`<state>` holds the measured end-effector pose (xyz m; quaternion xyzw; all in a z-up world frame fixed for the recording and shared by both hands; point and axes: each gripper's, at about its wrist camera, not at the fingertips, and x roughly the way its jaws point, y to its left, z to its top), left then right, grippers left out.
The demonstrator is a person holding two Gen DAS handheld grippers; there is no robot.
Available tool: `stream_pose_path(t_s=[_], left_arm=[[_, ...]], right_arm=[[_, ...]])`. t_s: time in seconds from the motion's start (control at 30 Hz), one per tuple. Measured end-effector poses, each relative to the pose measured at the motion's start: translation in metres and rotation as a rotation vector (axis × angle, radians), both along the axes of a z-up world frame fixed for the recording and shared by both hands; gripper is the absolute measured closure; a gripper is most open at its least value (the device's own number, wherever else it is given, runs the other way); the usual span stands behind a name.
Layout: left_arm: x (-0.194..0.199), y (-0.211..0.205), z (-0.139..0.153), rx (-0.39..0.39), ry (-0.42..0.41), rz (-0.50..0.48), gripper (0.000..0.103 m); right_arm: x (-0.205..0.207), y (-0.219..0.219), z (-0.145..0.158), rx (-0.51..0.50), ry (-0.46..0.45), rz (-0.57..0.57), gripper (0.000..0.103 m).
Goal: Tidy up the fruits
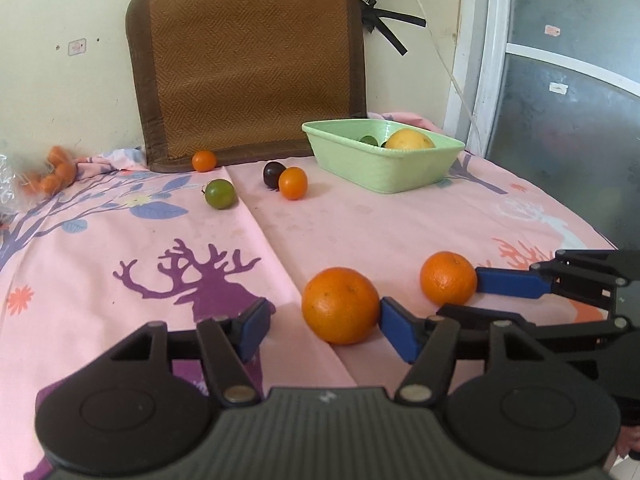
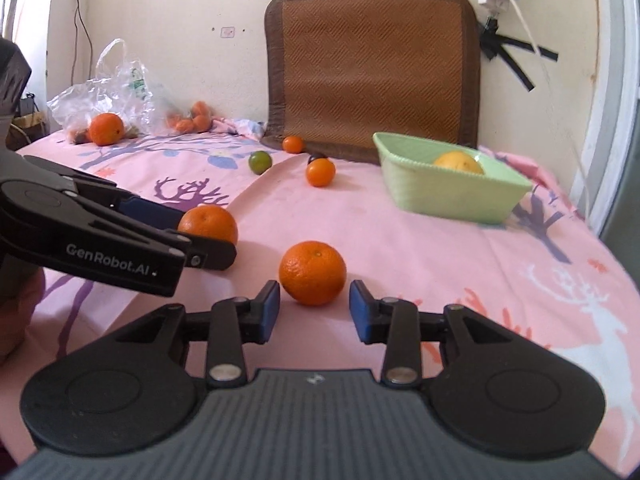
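Pink deer-print bedsheet covers everything, with a woven mat leaning on the wall. The green basket sits far right holding a yellow fruit. Left gripper is released, its right pad touching one orange. Right gripper is also released, straddling another orange without pressing it.

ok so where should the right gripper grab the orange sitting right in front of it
Grip the orange across its widest middle, coming in low from the near side as the right gripper already points. It is round and sits free on the pink cloth, and the open jaws look just wide enough to straddle it.
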<state>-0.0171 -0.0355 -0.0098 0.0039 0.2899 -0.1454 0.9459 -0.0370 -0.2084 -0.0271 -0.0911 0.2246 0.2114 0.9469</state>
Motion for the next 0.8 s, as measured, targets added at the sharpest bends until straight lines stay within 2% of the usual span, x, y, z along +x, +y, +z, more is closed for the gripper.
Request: stream_pose_path(t_s=[0.2,0.7,0.8], left_arm=[[-0.0029,-0.0026,-0.0005,0.025,-0.009,0.013,0.039],[-0.0065,0.003,0.0003,0.019,-0.016,0.03,0.039],[-0.0057,0.0031,0.0002,0.021,-0.014,0.027,0.038]], right_arm=[[0.0034,-0.0054,0.0001,0.049,0.043,0.014,0.047],[0.0016,-0.006,0.0003,0.026,0.035,0.003,0.042],[0.0024,-0.0061,0.0005,0.027,0.039,-0.011,0.037]])
